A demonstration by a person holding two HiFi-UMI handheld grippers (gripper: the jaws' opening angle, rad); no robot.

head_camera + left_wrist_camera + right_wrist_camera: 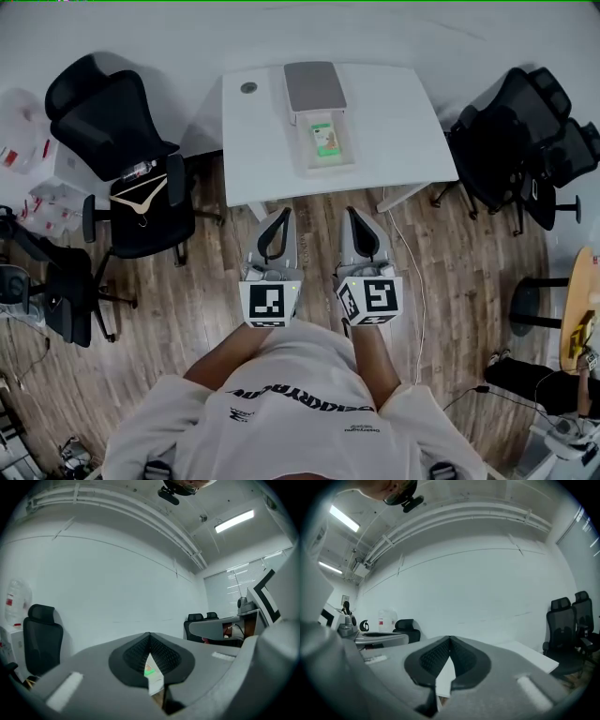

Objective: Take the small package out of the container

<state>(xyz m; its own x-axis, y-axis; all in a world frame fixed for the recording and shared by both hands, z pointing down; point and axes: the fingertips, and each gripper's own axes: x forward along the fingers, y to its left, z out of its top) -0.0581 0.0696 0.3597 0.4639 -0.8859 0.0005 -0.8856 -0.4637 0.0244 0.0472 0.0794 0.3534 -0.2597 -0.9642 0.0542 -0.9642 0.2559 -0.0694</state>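
Fingers [131, 658] of both handheld grippers are pressed together, pinching nothing, short of a white table.

Brown wood-plank floor [216, 272] lies under a white rectangular table [403, 131], with black mesh office chairs [112, 122] on either side. Side by side and level, the person's left gripper [283, 214] and right gripper [354, 212] point at the table's near edge without touching it. At mid-table sits a clear rectangular plastic container [302, 155], with a grey lid [314, 86] just behind it. Inside the container rests the small flat package with a green label [325, 139].
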